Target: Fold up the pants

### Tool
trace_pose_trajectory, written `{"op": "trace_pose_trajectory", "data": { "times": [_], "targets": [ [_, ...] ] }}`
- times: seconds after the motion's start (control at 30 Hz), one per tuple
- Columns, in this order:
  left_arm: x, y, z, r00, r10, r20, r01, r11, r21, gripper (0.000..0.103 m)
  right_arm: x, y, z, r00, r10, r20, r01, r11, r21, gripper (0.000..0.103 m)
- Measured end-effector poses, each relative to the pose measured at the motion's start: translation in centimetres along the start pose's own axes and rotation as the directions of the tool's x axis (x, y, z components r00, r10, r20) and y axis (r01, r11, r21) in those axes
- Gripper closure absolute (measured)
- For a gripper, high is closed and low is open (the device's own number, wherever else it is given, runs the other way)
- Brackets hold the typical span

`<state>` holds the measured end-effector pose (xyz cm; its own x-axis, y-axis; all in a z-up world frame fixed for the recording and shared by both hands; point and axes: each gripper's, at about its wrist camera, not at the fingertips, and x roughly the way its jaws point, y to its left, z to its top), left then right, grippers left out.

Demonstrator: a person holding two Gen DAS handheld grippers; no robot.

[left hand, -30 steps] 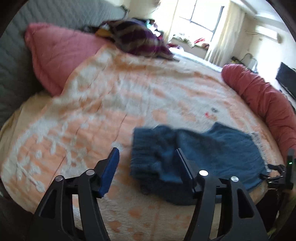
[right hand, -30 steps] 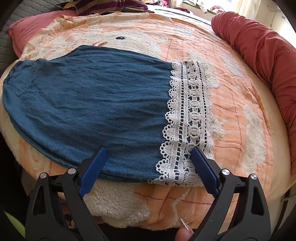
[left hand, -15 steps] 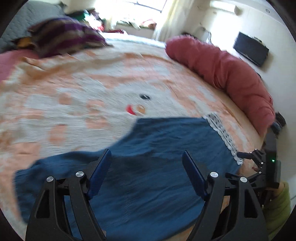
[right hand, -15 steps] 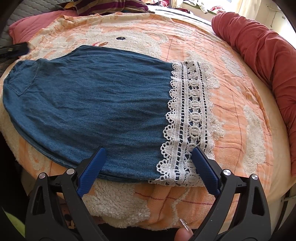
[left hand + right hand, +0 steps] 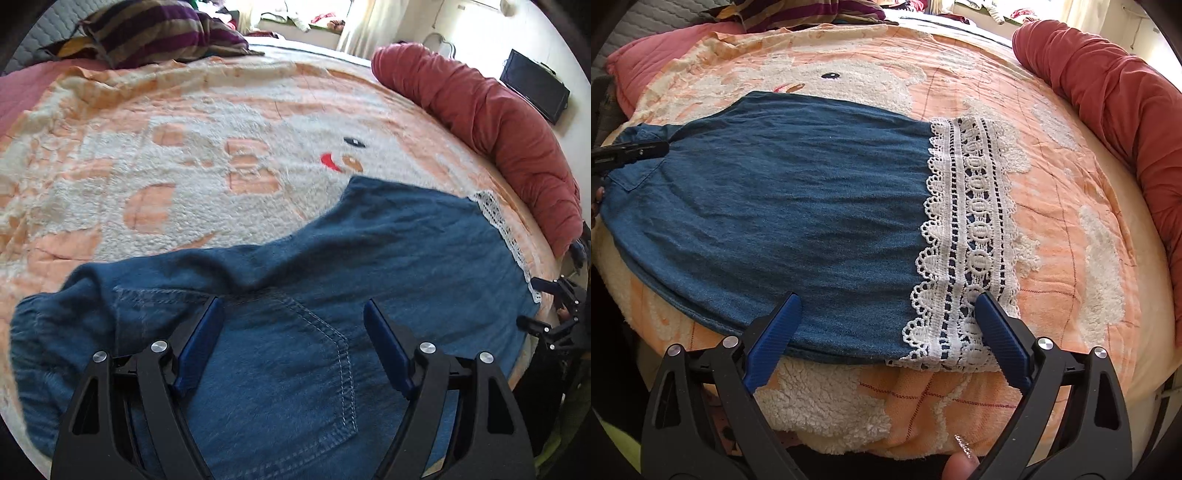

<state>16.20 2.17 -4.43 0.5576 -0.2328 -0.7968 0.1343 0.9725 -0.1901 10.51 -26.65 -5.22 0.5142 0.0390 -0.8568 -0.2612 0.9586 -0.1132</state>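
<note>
Showing no readable label, blue pants [image 5: 388, 266] apparently lie beneath opening left claw [image 5: 293, 334].

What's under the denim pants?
The pants lie flat on the orange-and-white fleece blanket, lace hem included. Whatever the denim covers, blanket pattern or otherwise, is hidden.

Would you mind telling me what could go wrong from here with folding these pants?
1. The pants lie at the bed's near edge, their hem overhanging the blanket; a tug could slide them off.
2. The left gripper, jaws opening, hangs over the pocket area; closing there might pinch only the top layer and bunch it.
3. The right gripper straddles the lace trim, open; its pads could snag the openwork.
</note>
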Motion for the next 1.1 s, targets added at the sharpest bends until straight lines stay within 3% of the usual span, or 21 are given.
{"op": "trace_pose_trajectory", "data": {
  "times": [0.07,0.2,0.3,0.37,0.5,0.6,0.67,0.9,1.1],
  "targets": [
    [-1.4,-0.9,0.3,0.999,-0.009,0.043,0.008,1.000,0.018,0.019,-1.0,-0.2,-0.2,0.999,-0.006,0.041,0.006,1.000,0.021,0.014],
    [-3.9,-2.9,-0.6,0.994,-0.011,0.109,0.004,0.998,0.066,0.014,-4.0,-1.3,-1.2,0.984,0.066,0.163,-0.086,0.989,0.119,0.014],
    [-4.4,-4.8,-1.4,0.994,0.001,0.114,-0.015,0.992,0.122,0.014,-5.3,-1.2,-1.7,0.973,0.092,0.212,-0.128,0.979,0.161,0.014],
    [-4.1,-6.0,-2.0,0.996,-0.008,0.091,-0.006,0.987,0.158,0.008,-5.6,-0.5,-1.5,0.965,0.116,0.233,-0.159,0.972,0.172,0.014],
    [-2.6,-8.0,-4.0,0.999,0.025,0.029,-0.031,0.973,0.227,0.007,-4.8,0.7,-0.6,0.968,0.128,0.214,-0.171,0.966,0.196,0.014],
    [-1.3,-8.4,-5.7,0.999,0.032,-0.036,-0.023,0.973,0.231,0.007,-2.5,1.2,-0.6,0.987,0.110,0.117,-0.134,0.966,0.220,0.014],
    [-0.9,-8.7,-6.7,0.998,0.058,-0.033,-0.048,0.968,0.246,0.007,-1.2,1.0,-1.1,0.990,0.118,0.075,-0.133,0.962,0.238,0.014],
    [-2.3,-8.6,-6.9,1.000,0.011,-0.021,-0.006,0.978,0.209,0.007,-2.9,0.7,-1.5,0.979,0.139,0.146,-0.173,0.954,0.247,0.014],
    [-4.9,-9.9,-6.2,0.999,-0.014,0.049,0.003,0.977,0.215,0.005,-6.0,-1.2,-1.9,0.966,0.102,0.238,-0.170,0.943,0.285,0.014]
  ]
}}
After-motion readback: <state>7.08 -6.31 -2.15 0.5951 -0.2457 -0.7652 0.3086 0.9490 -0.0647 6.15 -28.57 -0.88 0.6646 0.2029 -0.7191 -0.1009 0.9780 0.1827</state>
